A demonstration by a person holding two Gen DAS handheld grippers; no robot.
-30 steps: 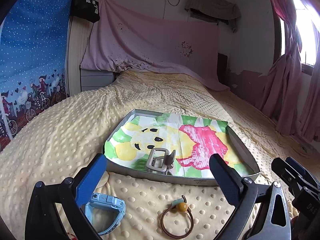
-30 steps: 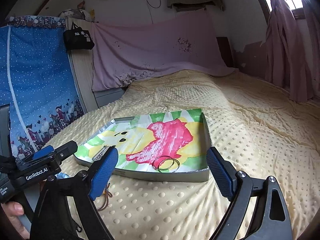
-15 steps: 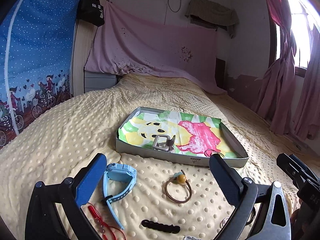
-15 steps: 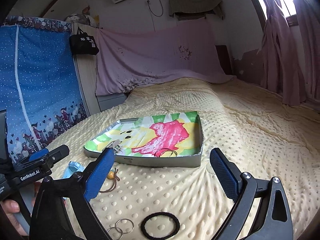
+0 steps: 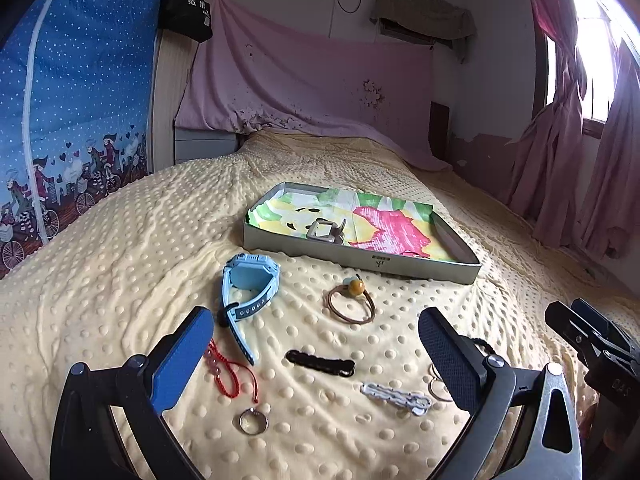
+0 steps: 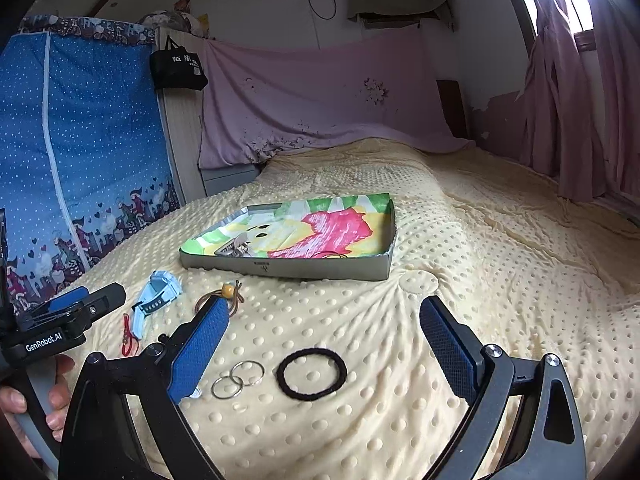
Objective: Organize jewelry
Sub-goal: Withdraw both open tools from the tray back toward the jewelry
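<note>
Most of the tidying is not done yet. Only a clip (image 5: 326,232) and some thin rings (image 6: 334,256) lie in the tray (image 5: 360,258). In front of the tray, on the bed, left to right, wait a red string (image 5: 232,376), a blue watch (image 5: 248,280), a brown band (image 5: 352,300), a black clip (image 5: 320,362), a white clip (image 5: 396,394), two rings (image 6: 238,378) and a black band (image 6: 312,374).

The left gripper (image 5: 316,360) and the right gripper (image 6: 324,344) both stand wide open and hold nothing.

The left gripper's side reads "GenRobot.AI". A black bag (image 6: 178,64) far behind the tray has white writing too small to read.

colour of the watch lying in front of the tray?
Light blue watch, with a grey section on its strap. Clearest in the left wrist view.
</note>
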